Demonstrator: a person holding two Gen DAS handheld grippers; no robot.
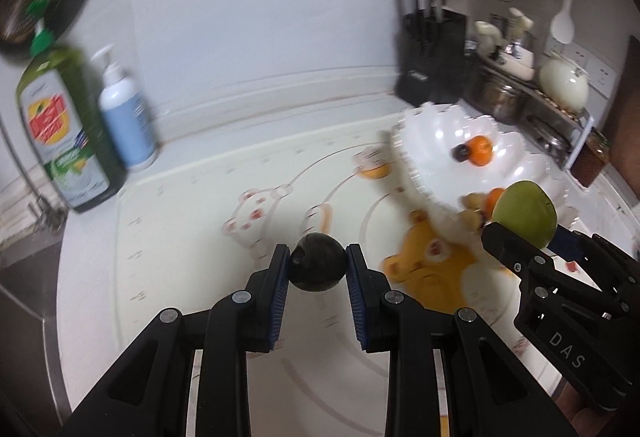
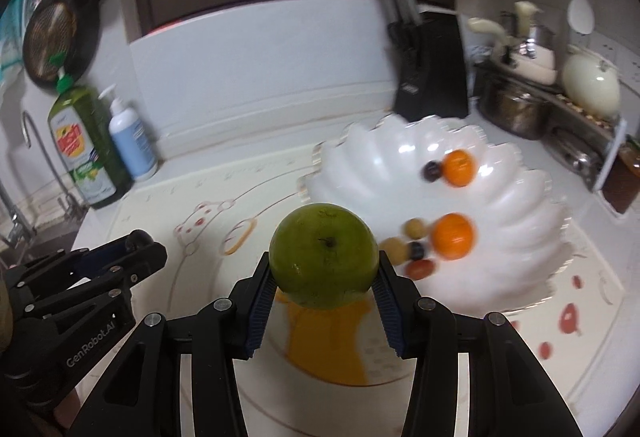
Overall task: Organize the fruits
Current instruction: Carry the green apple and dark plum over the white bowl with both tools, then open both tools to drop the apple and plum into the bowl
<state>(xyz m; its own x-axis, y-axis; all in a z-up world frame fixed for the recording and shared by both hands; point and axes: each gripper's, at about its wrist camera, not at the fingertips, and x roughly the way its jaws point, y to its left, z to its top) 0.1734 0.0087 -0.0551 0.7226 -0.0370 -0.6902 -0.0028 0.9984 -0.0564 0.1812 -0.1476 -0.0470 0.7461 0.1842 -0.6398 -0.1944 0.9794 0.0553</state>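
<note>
My left gripper (image 1: 318, 263) is shut on a dark round fruit (image 1: 318, 267) and holds it above the cartoon-printed mat (image 1: 200, 237). My right gripper (image 2: 325, 277) is shut on a green apple (image 2: 324, 255), left of the white scalloped fruit bowl (image 2: 360, 157). The apple (image 1: 525, 215) and right gripper also show at the right of the left wrist view. The bowl (image 1: 432, 129) holds two oranges (image 2: 453, 235), (image 2: 459, 167), dark grapes (image 2: 432, 171), small yellowish fruits (image 2: 414, 228) and a red one (image 2: 420, 269). The left gripper's body (image 2: 100, 277) shows at the left of the right wrist view.
A green dish-soap bottle (image 1: 68, 125) and a blue pump bottle (image 1: 126, 117) stand at the back left by the sink (image 1: 24, 277). A black knife block (image 2: 430, 65) stands behind the bowl. A metal pot (image 2: 516, 109), a white kettle (image 2: 592, 83) and a rack are at the back right.
</note>
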